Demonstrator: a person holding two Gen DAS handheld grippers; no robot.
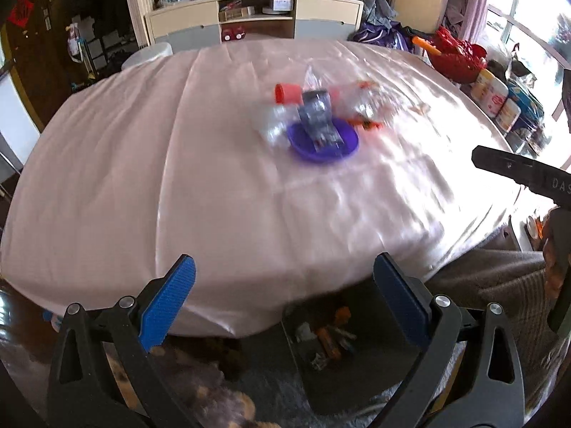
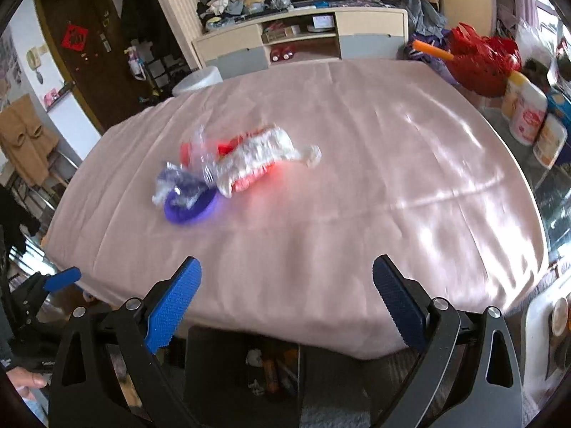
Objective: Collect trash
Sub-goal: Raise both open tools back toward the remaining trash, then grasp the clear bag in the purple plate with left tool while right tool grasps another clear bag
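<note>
Here, both views looked down across a counter [image 1: 221, 185] draped in a pale pink cloth, with the trash heaped near its middle. In the left wrist view the left gripper [image 1: 284, 271] stood spread wide, its blue pads at the lower edge of the frame with nothing between them. Above them, right of centre, a purple bowl [image 1: 323, 142] held a dark wrapper [image 1: 319, 121], with a clear plastic bottle with a red cap [image 1: 282, 107] leaning at its left and crumpled clear plastic behind; motion blur hid finer detail. In the right wrist view the right gripper [image 2: 287, 274] was likewise spread and empty, and the same pile lay left of centre: the bowl [image 2: 191, 210] under clear plastic, a crumpled white wrapper [image 2: 264, 158] just beside it. At the bottom of both frames, under the counter's near edge, a dark bin [image 1: 332, 349] on the floor already held a few scraps.
</note>
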